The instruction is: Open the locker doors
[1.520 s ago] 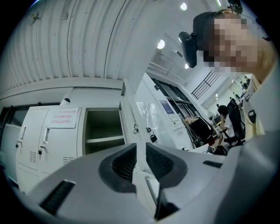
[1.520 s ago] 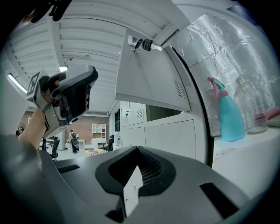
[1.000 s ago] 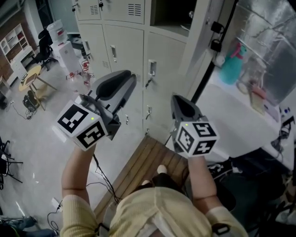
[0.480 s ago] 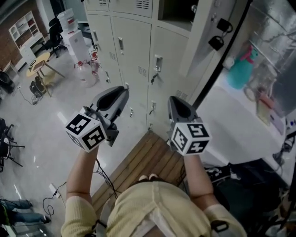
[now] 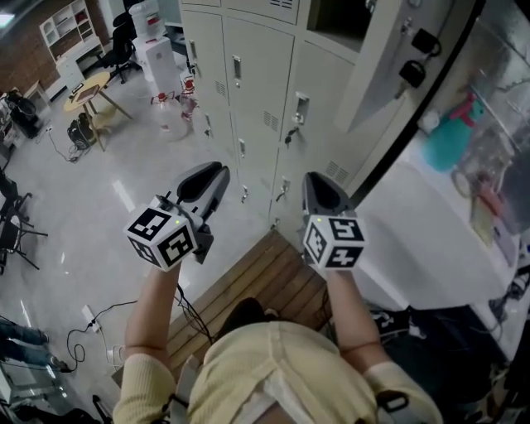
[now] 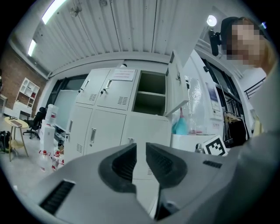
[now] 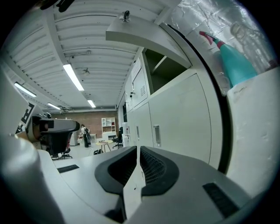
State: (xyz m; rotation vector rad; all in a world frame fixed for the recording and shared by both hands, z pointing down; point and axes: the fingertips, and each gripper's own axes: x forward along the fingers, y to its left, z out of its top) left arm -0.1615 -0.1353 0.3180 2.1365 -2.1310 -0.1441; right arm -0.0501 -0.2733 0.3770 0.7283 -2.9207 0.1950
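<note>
A bank of cream lockers (image 5: 257, 91) stands ahead, its closed doors carrying small metal handles (image 5: 300, 108). One upper compartment (image 5: 335, 16) is open, with its door (image 5: 389, 74) swung out to the right. My left gripper (image 5: 209, 175) hovers in front of the lower doors, jaws slightly apart and empty. My right gripper (image 5: 317, 186) is held beside it, jaws shut on nothing. Neither touches a door. In the left gripper view the gripper (image 6: 141, 154) points at the lockers (image 6: 105, 118) and the open compartment (image 6: 151, 94). In the right gripper view the gripper (image 7: 138, 153) points along the closed doors (image 7: 179, 118).
A wooden slatted platform (image 5: 257, 286) lies below the grippers. A white counter (image 5: 431, 240) with a teal spray bottle (image 5: 447, 141) sits to the right. At far left are a round table (image 5: 87, 91), water dispensers (image 5: 157, 50) and floor cables (image 5: 91, 319).
The view has drawn back and tilted, so more floor and locker front shows. Both grippers now look smaller and sit closer together, still apart from the doors.
</note>
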